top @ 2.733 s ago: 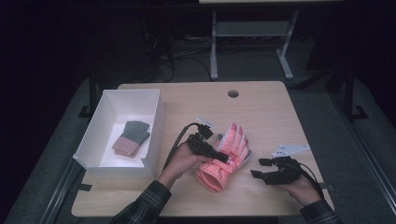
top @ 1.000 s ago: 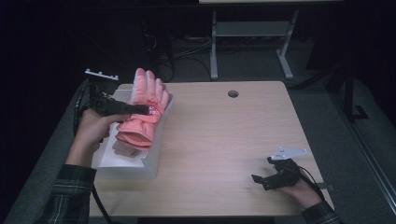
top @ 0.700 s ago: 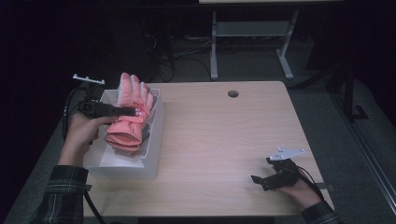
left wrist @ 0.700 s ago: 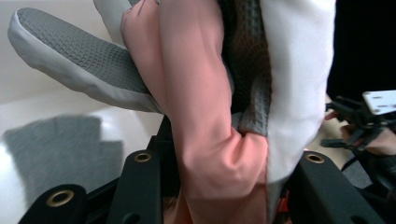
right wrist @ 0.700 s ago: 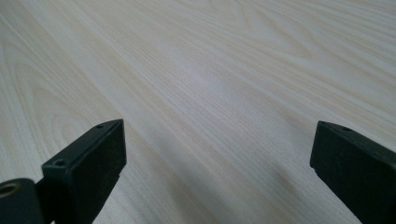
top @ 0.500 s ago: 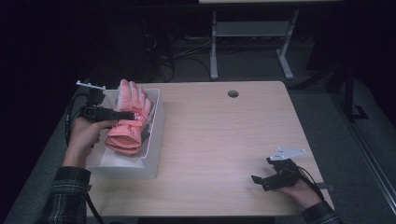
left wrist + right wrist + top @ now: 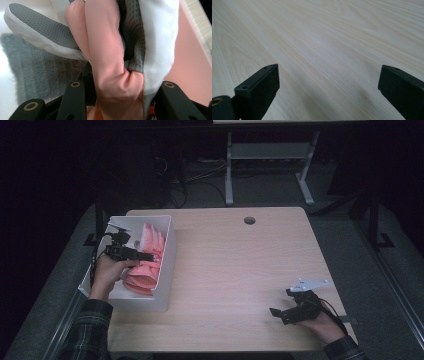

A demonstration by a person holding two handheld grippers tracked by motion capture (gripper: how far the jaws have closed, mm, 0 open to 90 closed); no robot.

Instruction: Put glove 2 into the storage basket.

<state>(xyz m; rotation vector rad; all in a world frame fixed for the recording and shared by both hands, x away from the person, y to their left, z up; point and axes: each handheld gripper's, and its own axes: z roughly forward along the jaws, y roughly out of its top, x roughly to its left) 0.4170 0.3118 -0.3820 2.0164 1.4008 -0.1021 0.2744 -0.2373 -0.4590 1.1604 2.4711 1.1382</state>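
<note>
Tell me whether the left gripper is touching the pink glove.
Touching. In the left gripper view, the left gripper has its black jaws closed on a fold of the pink glove.

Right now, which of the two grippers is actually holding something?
The left gripper, over the white box: its jaws pinch the pink glove. The right gripper rests open on the table.

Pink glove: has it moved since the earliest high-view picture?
Yes. The pink glove went from the table's middle, near the front edge, leftward into the white box, carried by the left claw, which is shut on it.
</note>
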